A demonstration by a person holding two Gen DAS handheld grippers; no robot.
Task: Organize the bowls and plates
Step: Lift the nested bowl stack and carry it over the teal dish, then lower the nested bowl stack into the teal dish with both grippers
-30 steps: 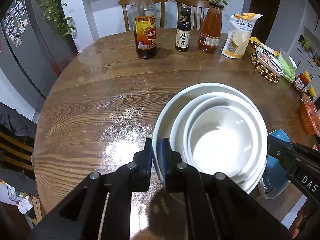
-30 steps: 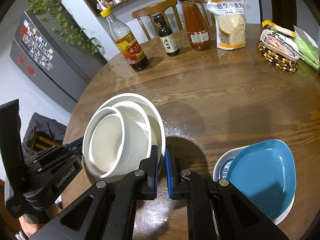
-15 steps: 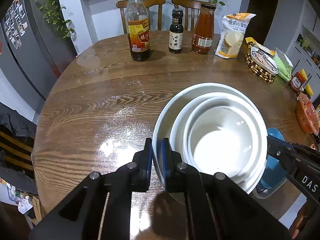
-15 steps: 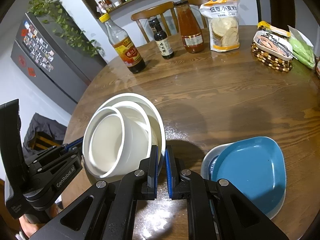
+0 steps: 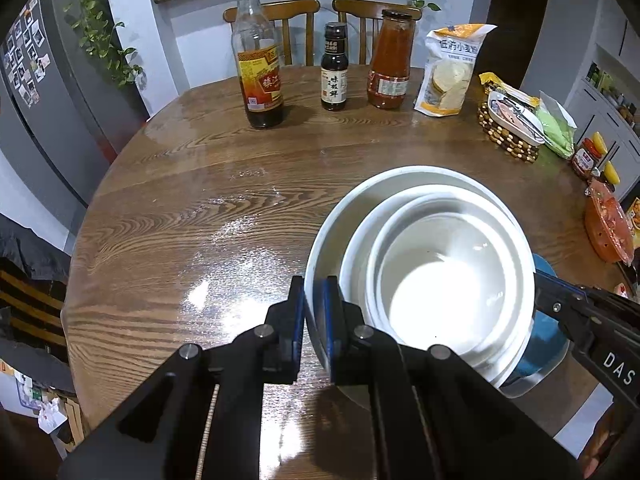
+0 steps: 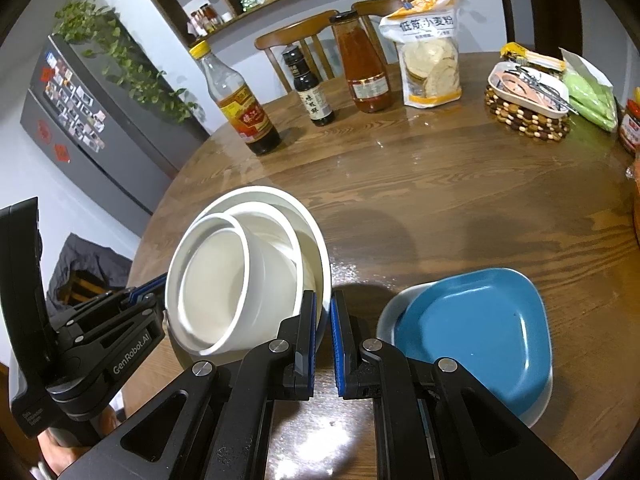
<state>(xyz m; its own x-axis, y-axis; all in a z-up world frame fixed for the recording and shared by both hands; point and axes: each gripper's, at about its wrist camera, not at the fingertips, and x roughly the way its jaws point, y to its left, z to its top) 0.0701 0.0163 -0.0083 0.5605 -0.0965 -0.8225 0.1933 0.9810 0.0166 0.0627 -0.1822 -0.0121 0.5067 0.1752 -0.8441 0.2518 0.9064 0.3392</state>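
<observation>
Above the counter (image 5: 168, 216), lower right of the left wrist view: nested white bowls (image 5: 432, 280), clamped at both rims.
Left tool (image 5: 314, 320) and right tool (image 6: 323, 328) each pinch the outer bowl's opposite edges; its mouth tilts toward the left tool. Blue plate (image 6: 476, 332) lies lower right, beside it.

The nested bowls (image 6: 240, 276) sit left of the right gripper's fingers (image 6: 304, 332), the stacked plates (image 6: 476, 332) right, bottles (image 6: 236, 100) beyond.
</observation>
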